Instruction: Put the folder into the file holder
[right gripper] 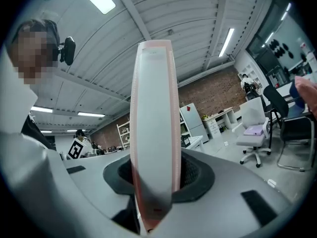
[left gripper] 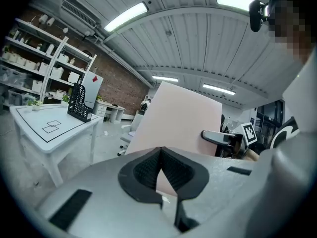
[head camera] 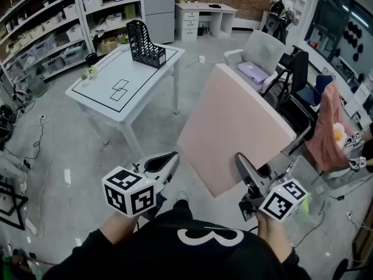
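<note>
Hanging in the air over the floor (head camera: 87,168), the pink folder (head camera: 233,127) is big and flat. It leans back a little, with its top corner far from the person. The right tongs (head camera: 240,161) pinch it at its low right edge. In the right gripper view the folder's thin edge stands straight up between the two jaws, and both jaws press on it.

The right tongs are held flat and point forward. The right arm (head camera: 275,241) comes up from the bottom of the head view, close to the person's body.

The left tongs (head camera: 169,158) are just beside the folder's low left corner but do not touch it. Their jaws are closed tip to tip, with nothing between them. They tip down a little and point toward the folder. The left arm (head camera: 118,223) is also low and close to the body.

The black file holder (head camera: 144,44) stands on the far corner of the white tabletop (head camera: 145,74). It is well apart from the folder. The tabletop is up and to the left in the head view. A chair (head camera: 259,54) is behind the folder, and shelves (head camera: 52,22) are along the far wall.
</note>
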`<state>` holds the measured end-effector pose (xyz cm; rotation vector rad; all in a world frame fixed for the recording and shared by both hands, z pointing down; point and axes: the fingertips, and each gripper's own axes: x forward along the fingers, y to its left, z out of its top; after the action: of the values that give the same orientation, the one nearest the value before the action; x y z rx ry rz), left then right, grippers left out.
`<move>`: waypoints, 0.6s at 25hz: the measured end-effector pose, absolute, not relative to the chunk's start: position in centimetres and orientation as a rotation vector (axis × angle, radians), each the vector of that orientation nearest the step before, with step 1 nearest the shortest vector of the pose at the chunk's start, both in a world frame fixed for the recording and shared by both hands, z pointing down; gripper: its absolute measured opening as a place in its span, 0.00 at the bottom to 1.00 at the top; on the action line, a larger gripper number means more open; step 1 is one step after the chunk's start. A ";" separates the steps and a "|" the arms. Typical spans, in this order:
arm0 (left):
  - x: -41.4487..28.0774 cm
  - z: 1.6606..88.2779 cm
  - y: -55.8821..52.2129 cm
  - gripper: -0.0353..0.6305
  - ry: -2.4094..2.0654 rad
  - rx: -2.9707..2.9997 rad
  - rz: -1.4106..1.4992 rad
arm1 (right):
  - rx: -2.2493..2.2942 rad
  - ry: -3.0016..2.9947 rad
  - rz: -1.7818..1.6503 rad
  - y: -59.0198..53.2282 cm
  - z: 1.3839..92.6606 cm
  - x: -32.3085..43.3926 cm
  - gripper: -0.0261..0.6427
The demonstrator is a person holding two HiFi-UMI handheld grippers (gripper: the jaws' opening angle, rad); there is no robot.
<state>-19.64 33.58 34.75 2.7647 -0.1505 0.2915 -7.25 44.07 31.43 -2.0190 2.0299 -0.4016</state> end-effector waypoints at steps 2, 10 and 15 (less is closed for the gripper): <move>-19.1 35.1 32.8 0.06 -0.151 2.762 0.294 | -2.015 2.033 -0.403 43.2 31.7 -6.8 0.26; -15.8 37.0 27.8 0.06 -0.134 2.732 0.316 | -2.031 2.015 -0.435 38.2 33.2 -3.3 0.26; -12.2 37.9 22.2 0.06 -0.131 2.717 0.332 | -2.035 2.016 -0.458 32.5 34.0 0.2 0.26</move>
<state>-12.17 22.15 37.93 2.7173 -0.1312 0.3318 0.24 32.45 33.99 -2.0353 2.0162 -0.4583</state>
